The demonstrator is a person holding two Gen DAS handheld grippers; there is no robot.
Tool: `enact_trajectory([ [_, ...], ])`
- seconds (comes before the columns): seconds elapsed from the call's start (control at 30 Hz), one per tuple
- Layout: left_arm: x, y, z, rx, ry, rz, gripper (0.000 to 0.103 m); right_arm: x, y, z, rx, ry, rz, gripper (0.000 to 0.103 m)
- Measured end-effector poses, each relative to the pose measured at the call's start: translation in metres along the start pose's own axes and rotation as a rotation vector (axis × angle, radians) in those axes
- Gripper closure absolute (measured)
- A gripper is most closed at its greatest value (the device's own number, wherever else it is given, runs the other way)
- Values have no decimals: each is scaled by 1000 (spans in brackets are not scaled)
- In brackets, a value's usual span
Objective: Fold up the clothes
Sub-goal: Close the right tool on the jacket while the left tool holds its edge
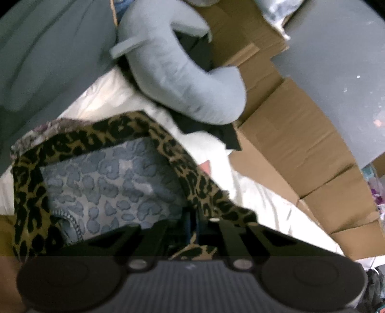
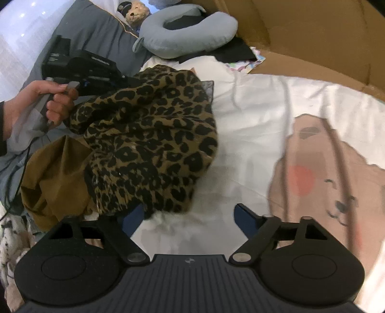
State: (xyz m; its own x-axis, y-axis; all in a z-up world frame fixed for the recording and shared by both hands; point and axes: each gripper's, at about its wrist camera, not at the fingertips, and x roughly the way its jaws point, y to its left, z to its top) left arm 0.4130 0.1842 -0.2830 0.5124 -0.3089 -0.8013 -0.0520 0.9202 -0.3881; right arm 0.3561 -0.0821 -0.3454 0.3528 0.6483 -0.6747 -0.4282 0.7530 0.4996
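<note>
Leopard-print garment: a bunched heap on the white bedsheet, left of centre in the right wrist view; its paler blue-grey inner side faces the left wrist camera, framed by a patterned hem.
Brown cloth: lies against the garment's lower left edge, partly under it.
Left gripper: its fingers are drawn together with leopard fabric pinched between them, holding an edge of the garment raised.
Left hand: seen in the right wrist view, fist wrapped around the grey handle, knuckles turned toward the garment, a dark sleeve at the wrist; the black gripper body runs from the hand into the fabric.
Right gripper: fingers spread wide with nothing between them, low over the bare sheet; the left blue fingertip sits just beside the garment's lower edge, partly covered by it.
Writing: white lettering on the left gripper's black body, too blurred to read; a small pale logo on each gripper's ribbed housing, no legible words.
Sheet print: a tan cartoon animal face with a pink cheek, right of the right gripper.
Neck pillow: grey-blue, U-shaped, beyond the garment, with black cloth just beside it.
Cardboard: flattened boxes along the bed's far side.
Stuffed bear: near the pillow, at the top edge.
</note>
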Motion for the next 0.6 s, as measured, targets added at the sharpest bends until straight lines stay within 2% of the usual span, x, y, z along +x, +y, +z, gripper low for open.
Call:
enact_trajectory([
  [0.07, -9, -2, 1, 10, -22, -12, 99, 11, 0, 4, 25, 8, 12, 31],
  [0.2, -28, -6, 2, 31, -57, -39, 99, 28, 1, 10, 60, 12, 32, 31],
  [0.4, -70, -7, 0, 68, -128, -83, 100, 47, 0, 12, 116, 15, 18, 31],
  [0.5, -91, -4, -6, 64, -156, -106, 100, 52, 2, 14, 119, 13, 26, 43],
  [0.57, -104, -1, -13, 50, -169, -119, 100, 55, 5, 15, 100, 18, 30, 54],
  [0.6, -111, 2, -18, 43, -178, -125, 100, 54, 5, 16, 90, 19, 24, 55],
])
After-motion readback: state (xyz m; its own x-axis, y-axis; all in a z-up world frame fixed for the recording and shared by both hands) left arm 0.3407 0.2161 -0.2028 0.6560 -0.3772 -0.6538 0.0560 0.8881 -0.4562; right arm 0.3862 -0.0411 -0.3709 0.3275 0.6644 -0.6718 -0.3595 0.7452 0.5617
